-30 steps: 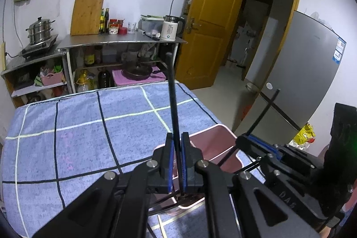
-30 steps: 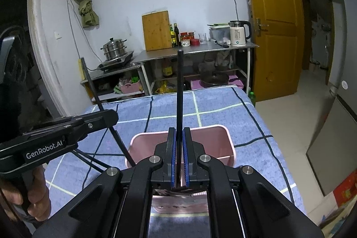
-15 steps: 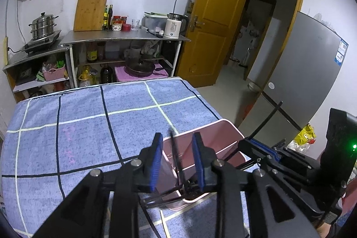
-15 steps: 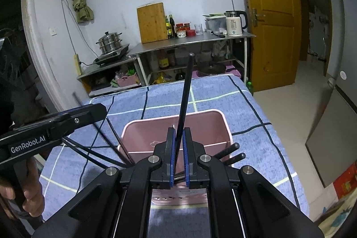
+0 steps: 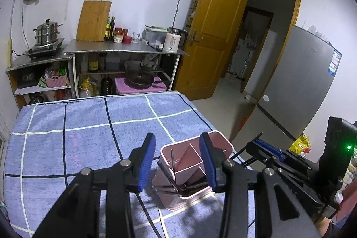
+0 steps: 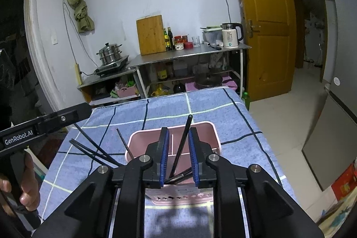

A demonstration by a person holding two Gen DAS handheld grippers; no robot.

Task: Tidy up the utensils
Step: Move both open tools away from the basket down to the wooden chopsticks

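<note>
Already several thin black chopsticks point(image 6: 179, 148) stand in the pink plastic divided holder point(image 5: 219, 137) on the blue checked cloth point(image 5: 78, 126). Left gripper point(image 5: 177, 162), jaws just opening, holds nothing; right gripper point(image 6: 177, 156) has just released its chopstick. One pale stick point(image 5: 162, 223) remains on the cloth.

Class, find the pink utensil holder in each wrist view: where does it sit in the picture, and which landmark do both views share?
Left wrist view: the pink utensil holder sits low, right of centre, between the left tool's fingers.
Right wrist view: the pink utensil holder sits low in the centre, partly behind the right tool's fingers.
Shared landmark: the wooden cutting board leaning against the back wall.
</note>
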